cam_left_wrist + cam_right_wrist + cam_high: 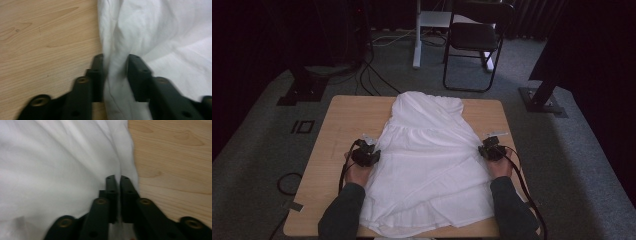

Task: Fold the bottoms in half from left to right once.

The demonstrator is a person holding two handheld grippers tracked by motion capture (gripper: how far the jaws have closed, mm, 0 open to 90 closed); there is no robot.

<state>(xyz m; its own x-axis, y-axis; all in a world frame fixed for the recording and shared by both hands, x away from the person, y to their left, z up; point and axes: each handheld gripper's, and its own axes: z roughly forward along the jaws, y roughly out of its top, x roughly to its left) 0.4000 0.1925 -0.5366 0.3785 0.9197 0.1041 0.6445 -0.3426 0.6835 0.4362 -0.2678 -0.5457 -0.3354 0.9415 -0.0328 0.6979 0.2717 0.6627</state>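
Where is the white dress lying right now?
In the high view the white dress lies spread along the middle of the wooden table, hem toward the person, with the left gripper and right gripper at its side edges.

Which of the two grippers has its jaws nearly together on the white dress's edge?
The right gripper: its jaws leave a thin slit pinching the white dress. The left gripper stands wider, a loose fold of cloth between its jaws.
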